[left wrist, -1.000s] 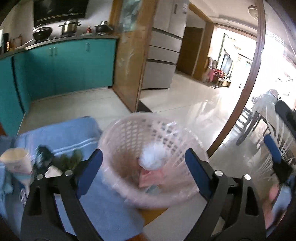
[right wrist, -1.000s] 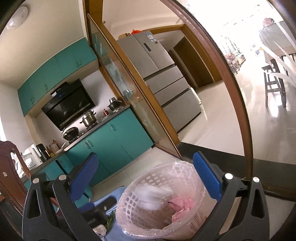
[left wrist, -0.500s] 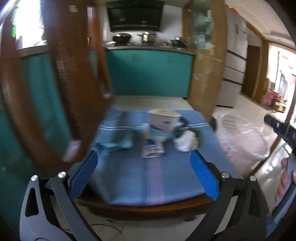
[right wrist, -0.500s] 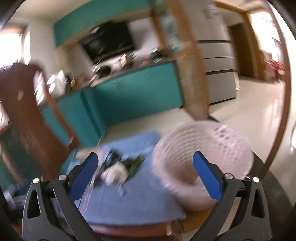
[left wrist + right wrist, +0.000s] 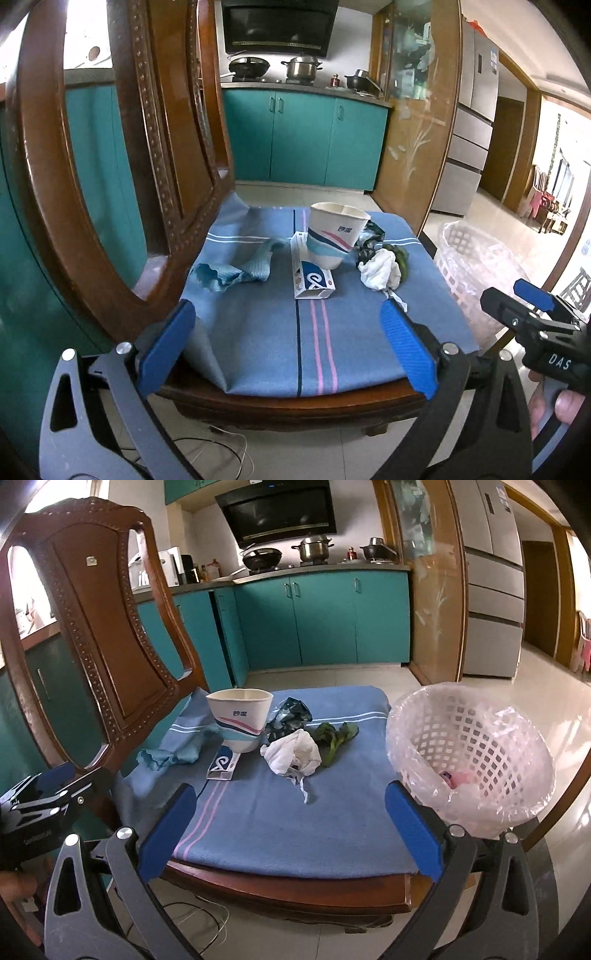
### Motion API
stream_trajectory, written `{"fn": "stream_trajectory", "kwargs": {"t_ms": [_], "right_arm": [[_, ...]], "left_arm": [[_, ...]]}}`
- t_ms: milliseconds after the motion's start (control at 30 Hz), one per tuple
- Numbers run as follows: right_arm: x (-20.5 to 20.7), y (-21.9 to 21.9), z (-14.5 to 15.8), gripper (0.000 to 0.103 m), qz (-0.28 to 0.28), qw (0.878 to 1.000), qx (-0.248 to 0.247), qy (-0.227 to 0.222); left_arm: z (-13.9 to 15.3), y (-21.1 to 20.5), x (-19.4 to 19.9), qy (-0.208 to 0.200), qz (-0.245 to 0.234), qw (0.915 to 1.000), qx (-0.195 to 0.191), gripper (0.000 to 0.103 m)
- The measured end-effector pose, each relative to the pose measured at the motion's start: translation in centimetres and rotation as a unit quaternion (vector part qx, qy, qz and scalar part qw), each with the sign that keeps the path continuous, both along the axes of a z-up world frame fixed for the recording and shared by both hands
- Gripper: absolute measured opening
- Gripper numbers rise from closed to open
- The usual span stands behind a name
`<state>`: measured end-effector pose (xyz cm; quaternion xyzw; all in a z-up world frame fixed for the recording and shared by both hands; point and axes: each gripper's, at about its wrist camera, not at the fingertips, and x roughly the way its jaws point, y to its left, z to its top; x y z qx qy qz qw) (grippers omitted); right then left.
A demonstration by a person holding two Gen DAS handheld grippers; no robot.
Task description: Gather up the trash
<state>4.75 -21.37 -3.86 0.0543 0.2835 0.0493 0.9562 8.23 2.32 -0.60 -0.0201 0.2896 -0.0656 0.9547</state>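
- Both grippers, left gripper (image 5: 288, 350) and right gripper (image 5: 291, 829), hover with jaws wide and empty.
- Crumpled tissue (image 5: 291, 755) beside the paper cup (image 5: 240, 718), left of the lined basket (image 5: 469, 753): a grab may tip the cup.

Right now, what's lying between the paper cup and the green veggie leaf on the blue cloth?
A crumpled white tissue lies between the paper cup and the green leaf, with a dark crumpled wrapper just behind it. The right wrist view shows this best.

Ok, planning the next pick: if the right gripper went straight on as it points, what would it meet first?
Probably the blue cloth on the chair seat, short of the white tissue wad; depth is uncertain. The right gripper is open and empty.
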Motion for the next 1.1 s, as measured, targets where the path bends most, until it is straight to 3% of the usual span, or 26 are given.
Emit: {"fn": "stream_trajectory", "kwargs": {"t_ms": [1100], "right_arm": [[0.1,-0.3,-0.1,0.100,0.000,1.000,-0.004,-0.001]], "left_arm": [[-1.2,-0.1,0.8,0.032,0.005,0.9994,0.007,0.100]]}}
